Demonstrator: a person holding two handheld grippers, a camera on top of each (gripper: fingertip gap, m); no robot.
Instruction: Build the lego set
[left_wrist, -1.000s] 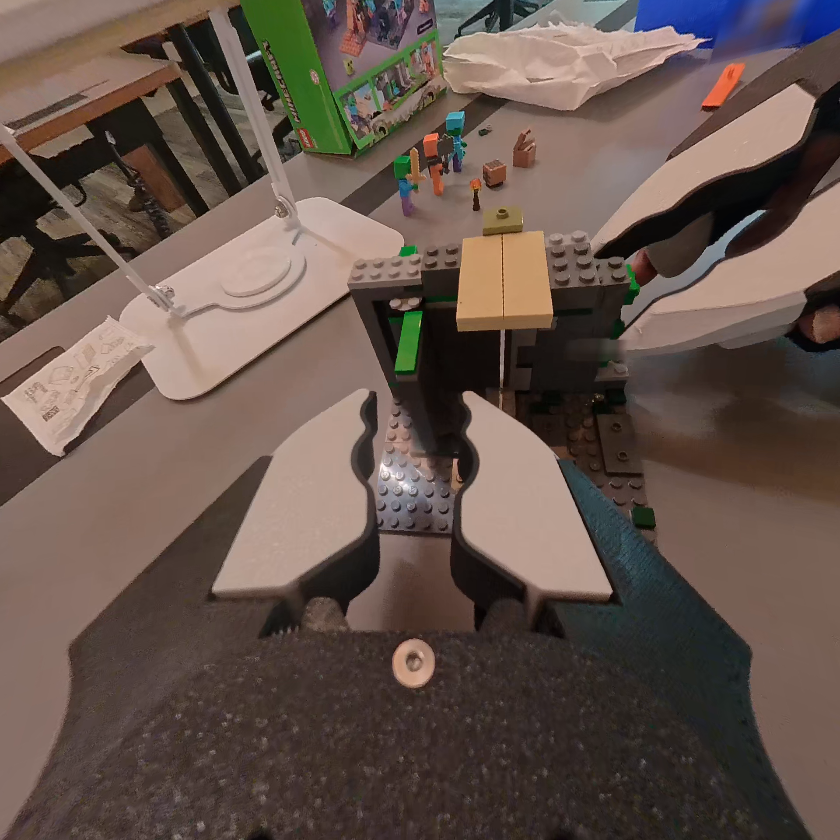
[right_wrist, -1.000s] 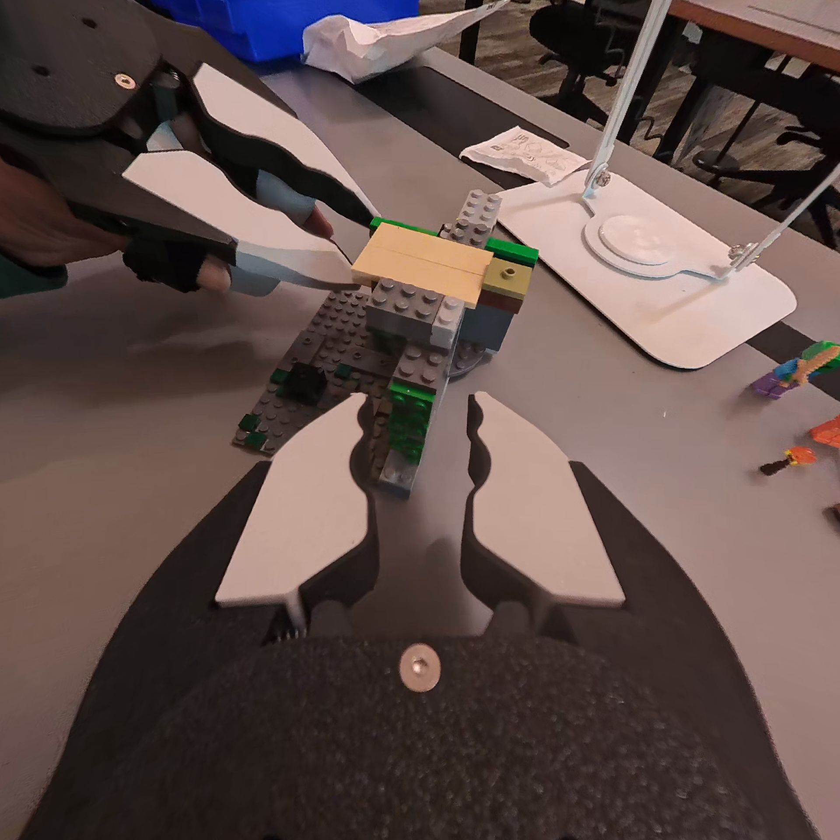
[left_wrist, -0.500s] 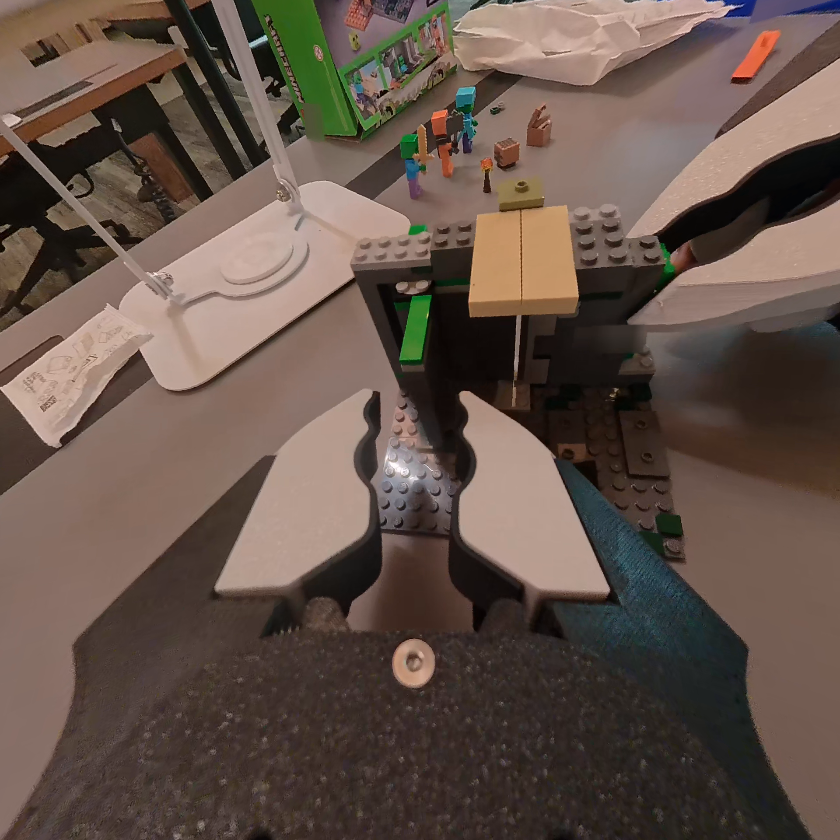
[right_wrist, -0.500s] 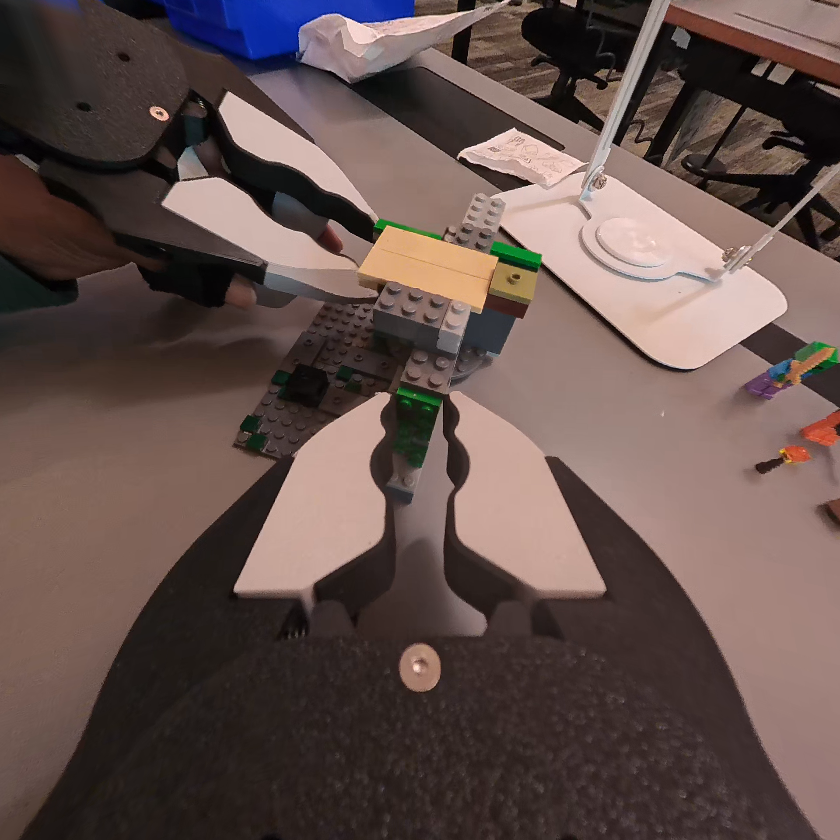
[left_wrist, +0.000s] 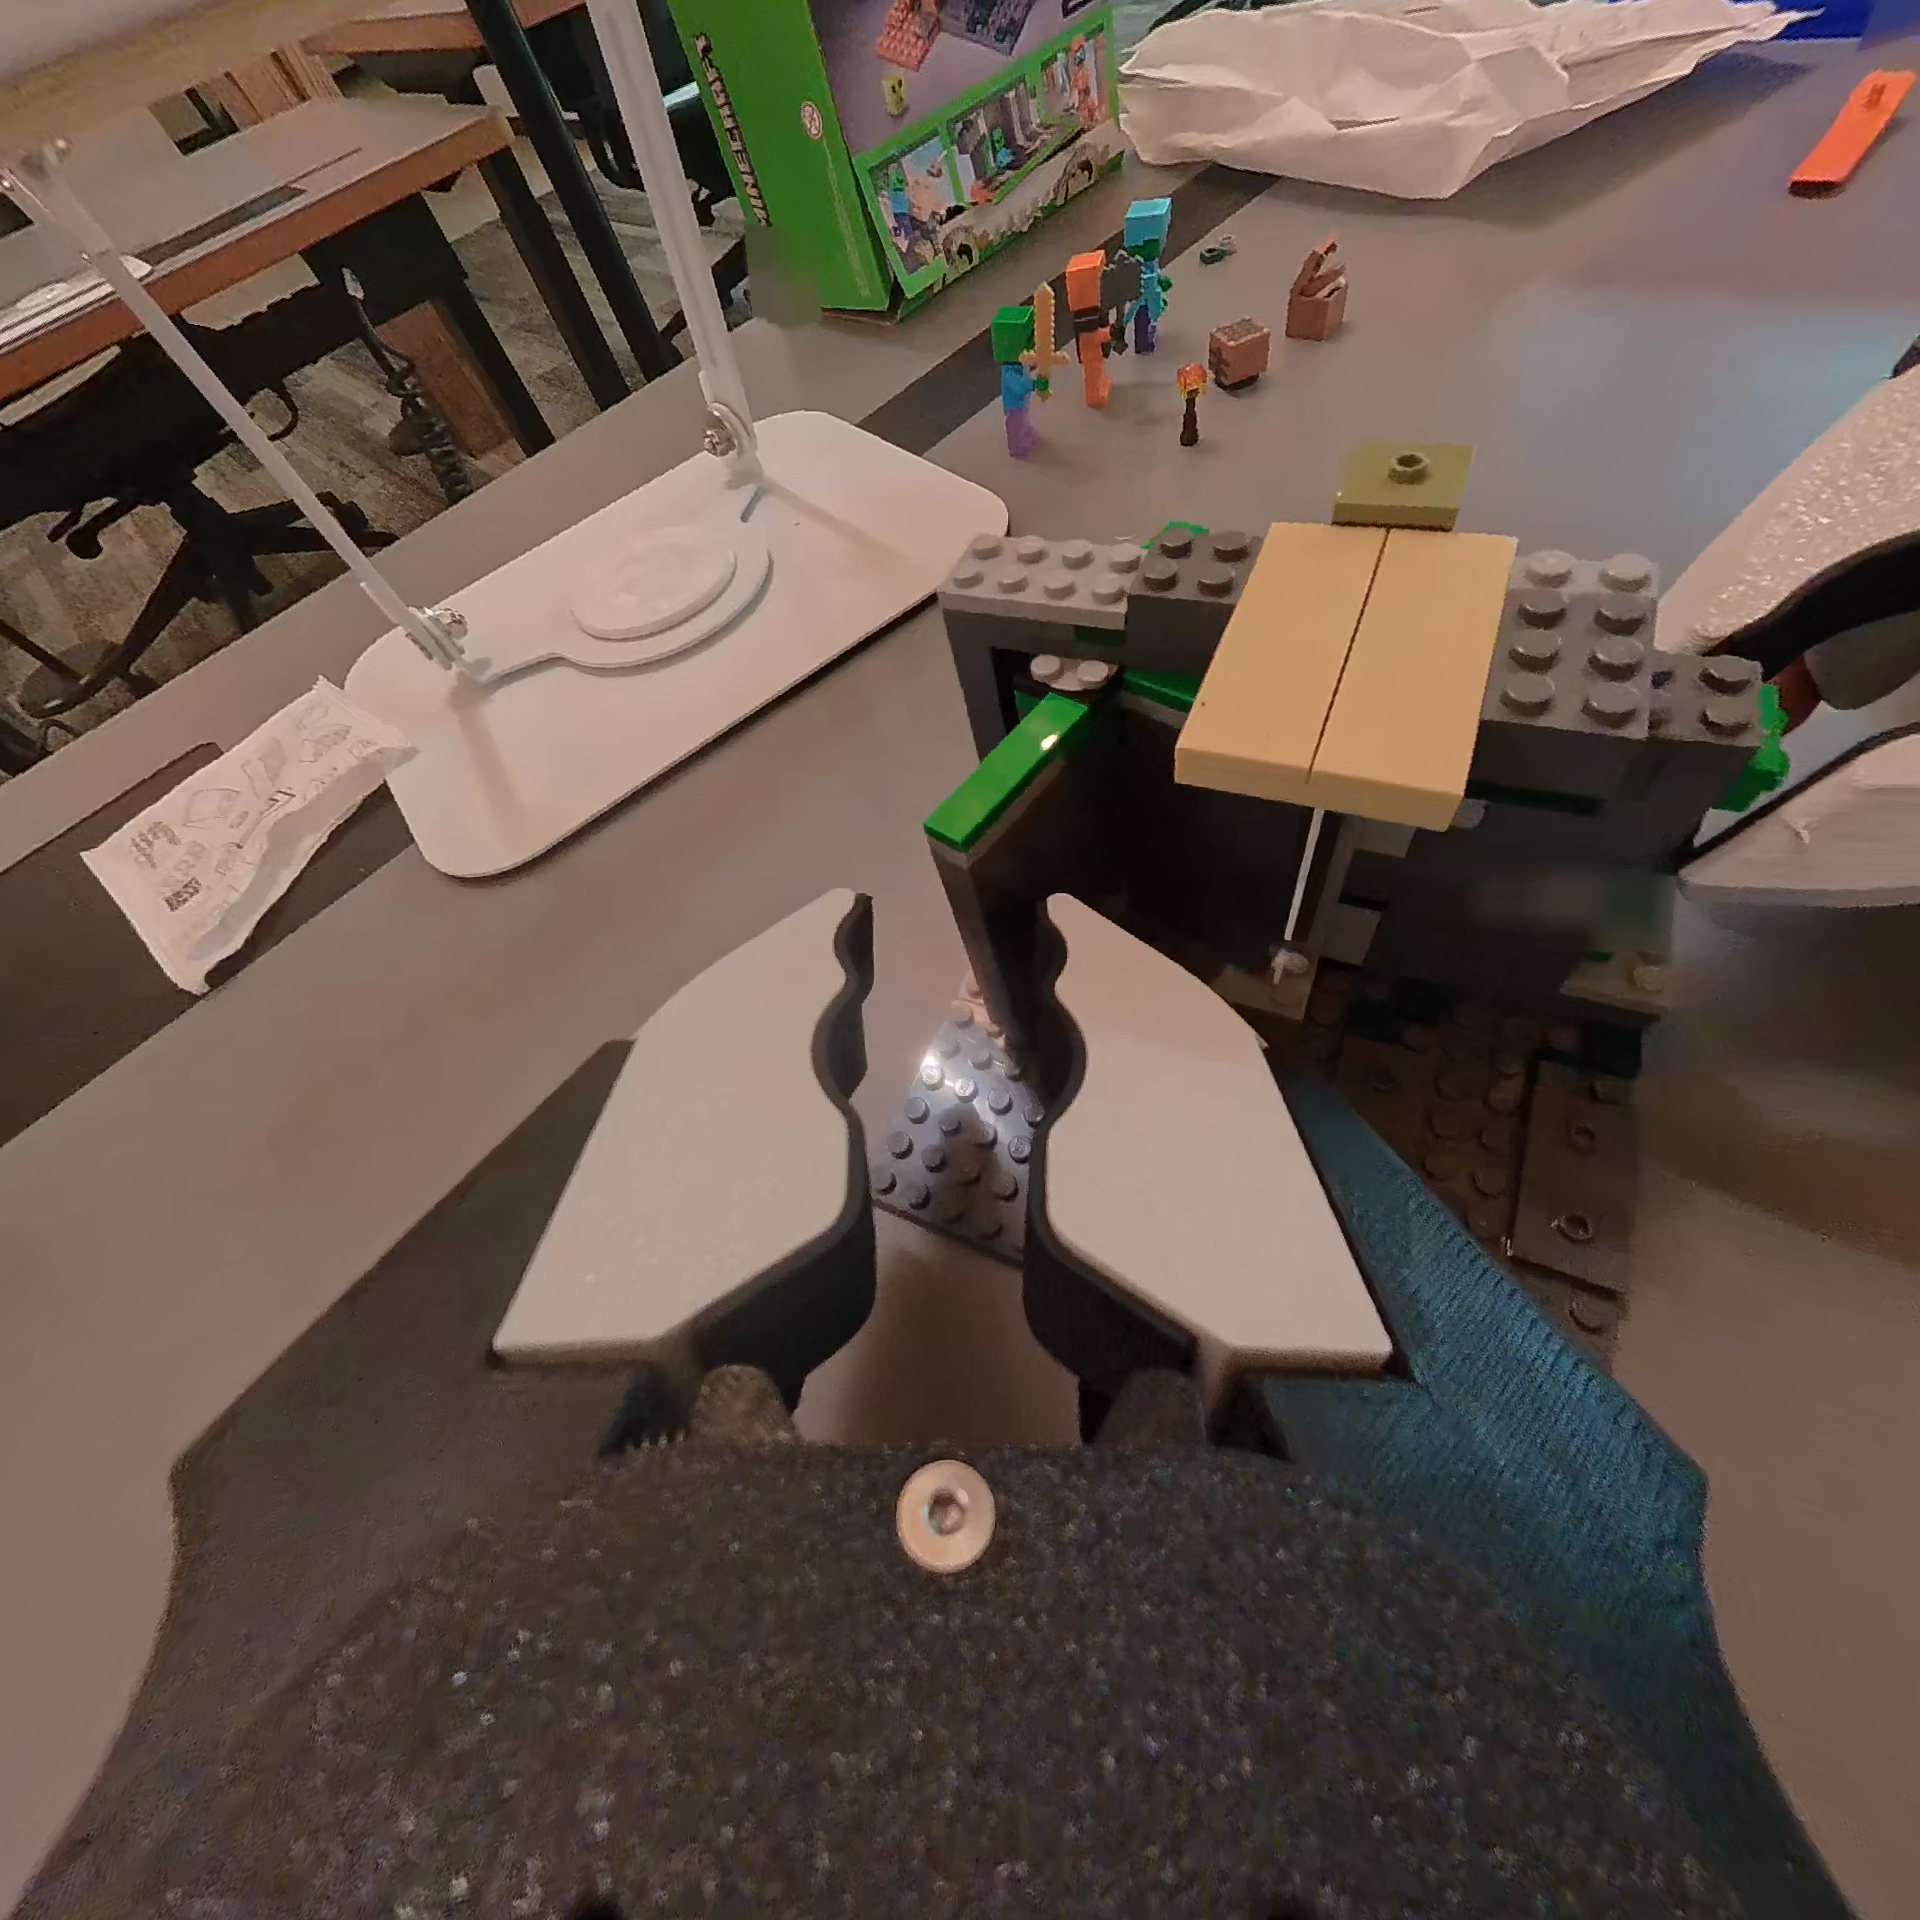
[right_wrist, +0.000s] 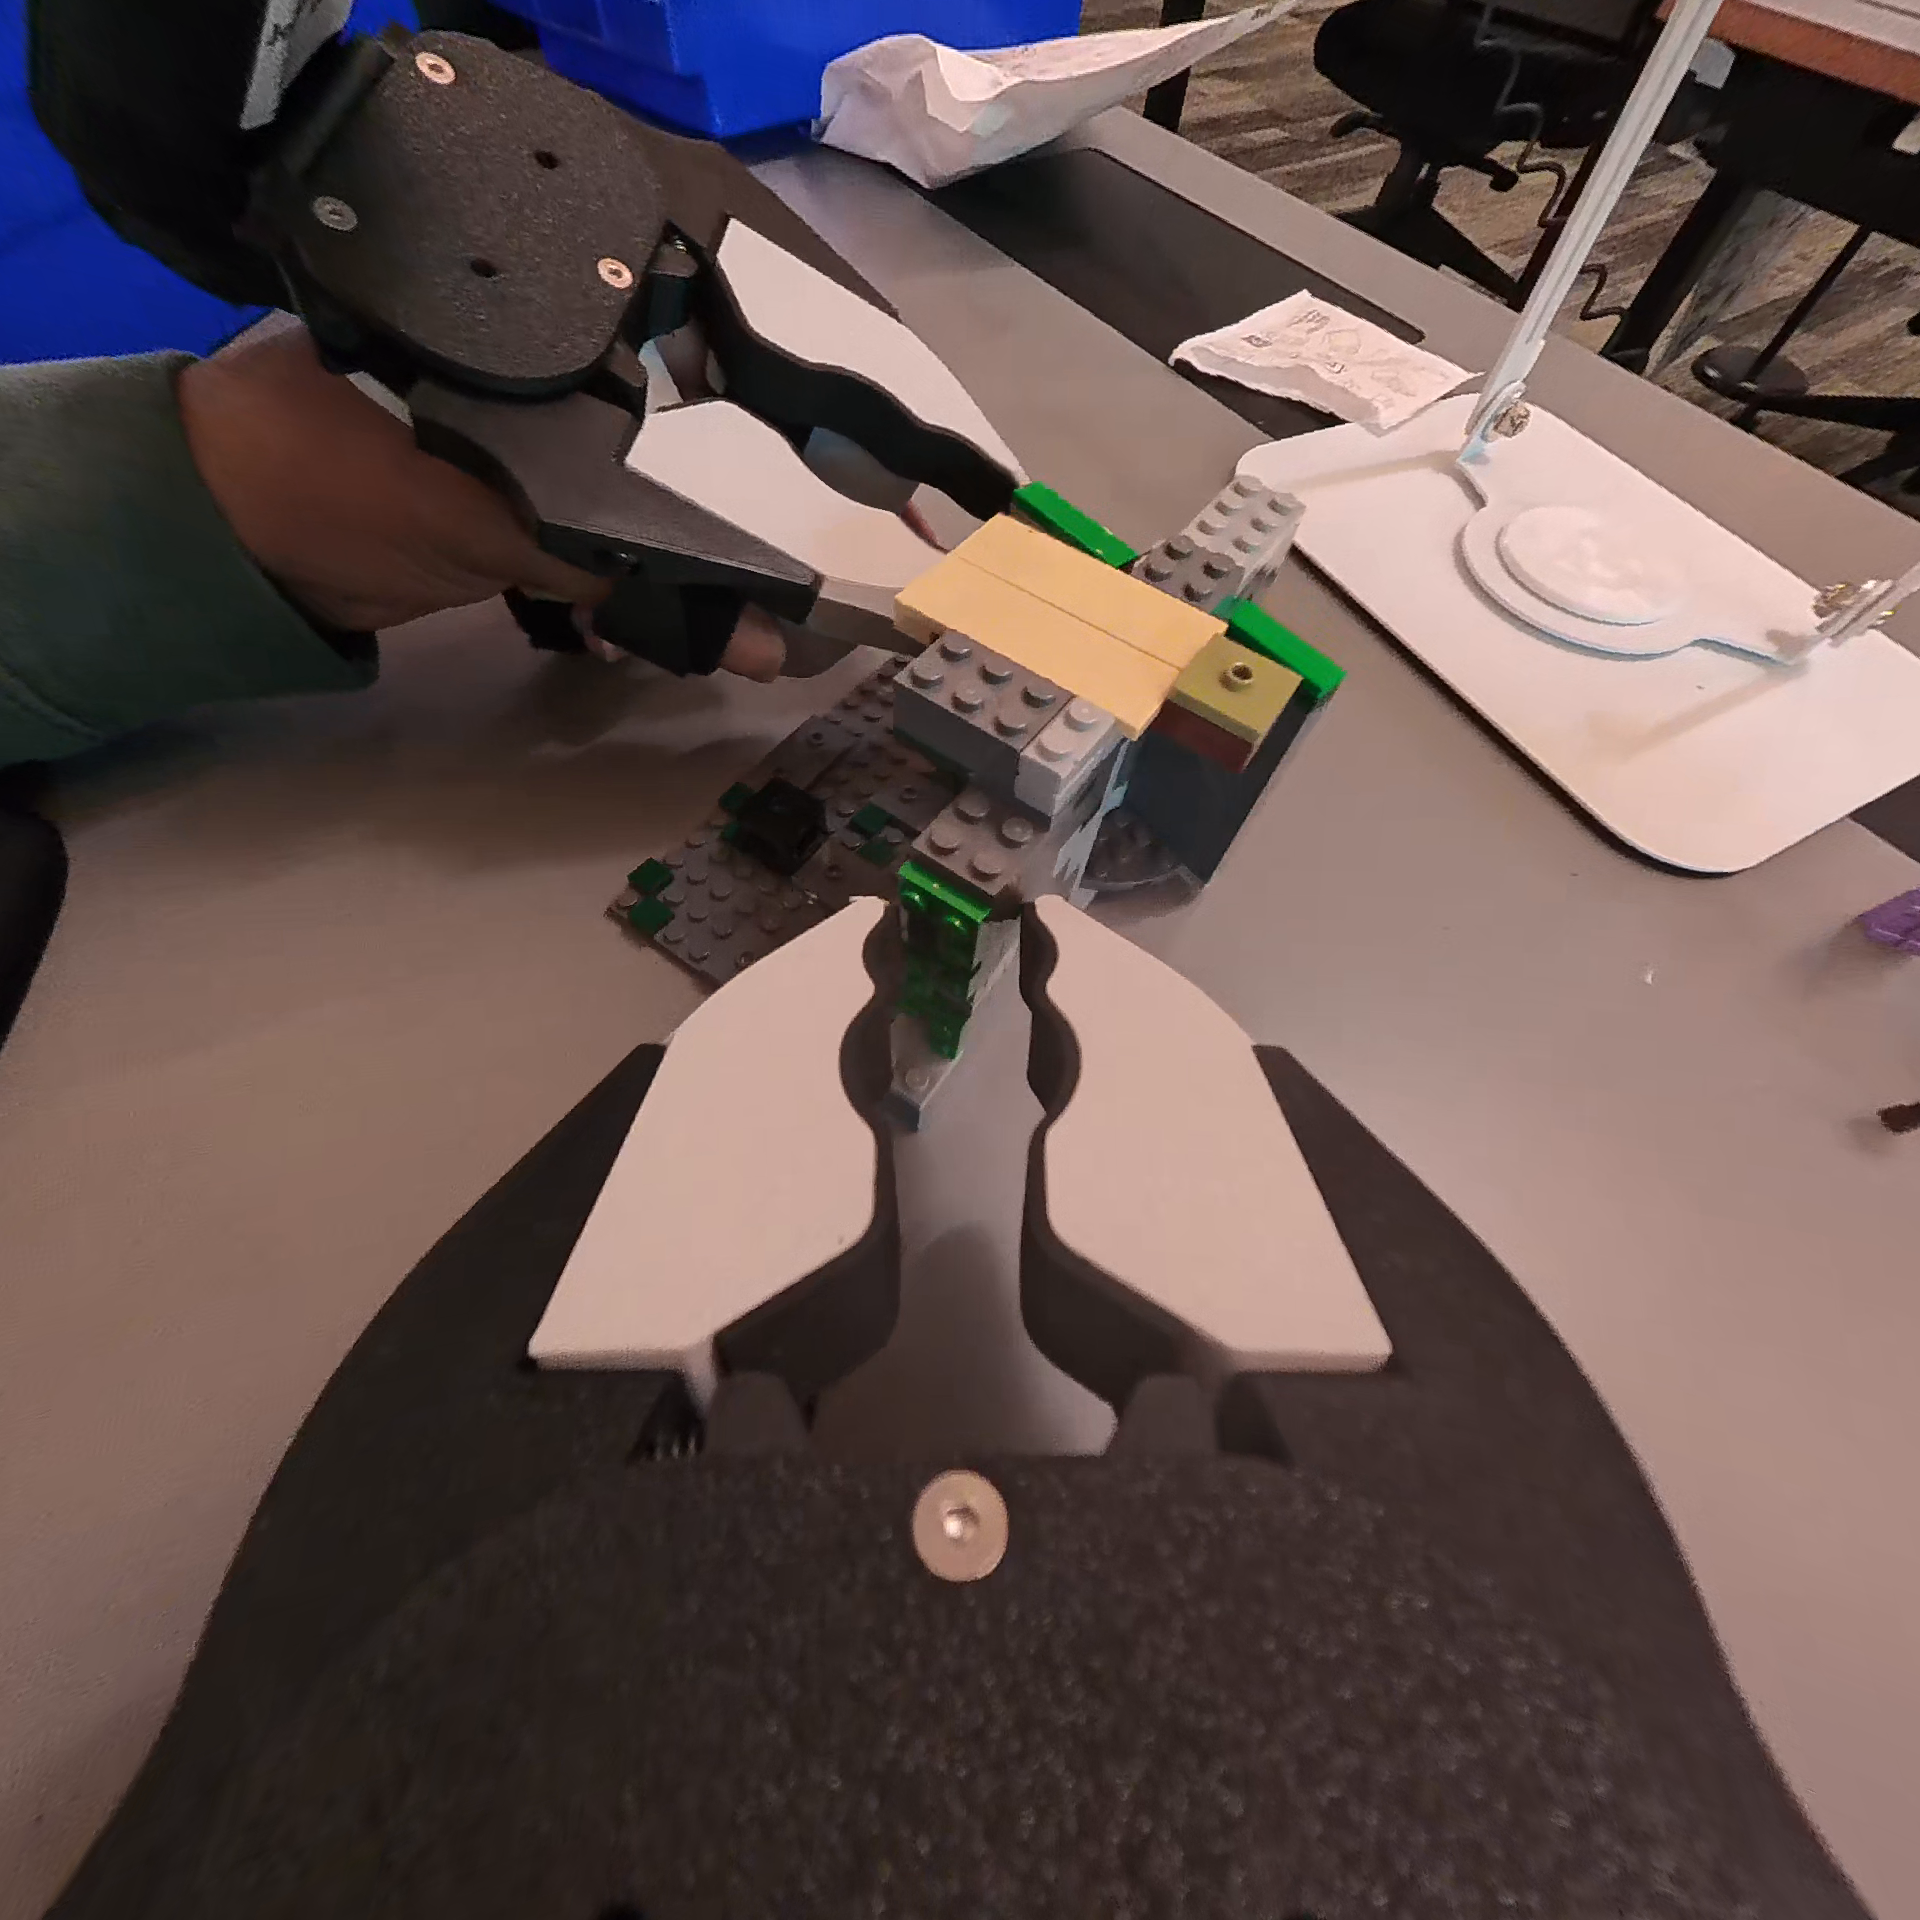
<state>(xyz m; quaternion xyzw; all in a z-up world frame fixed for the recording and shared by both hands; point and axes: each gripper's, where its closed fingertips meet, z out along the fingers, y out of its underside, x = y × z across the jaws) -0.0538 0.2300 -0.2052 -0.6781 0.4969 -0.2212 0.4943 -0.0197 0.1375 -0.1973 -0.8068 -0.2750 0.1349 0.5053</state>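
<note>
Right wrist view: right gripper clamps narrowly on the lego build's green-studded wall; left gripper straddles its post.

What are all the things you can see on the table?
Lego build: one, grey with tan roof, in the middle.
Minifigures: three, green, orange and teal, behind the build.
Lego box: one, green, at the back.
Stand base: one, white, left of the build.
Leaflet: one, white, far left.
Paper bag: one, white, back right.
Left gripper: one, grey, open around the build's post.
Right gripper: one, grey, shut on the build's green end.
</note>
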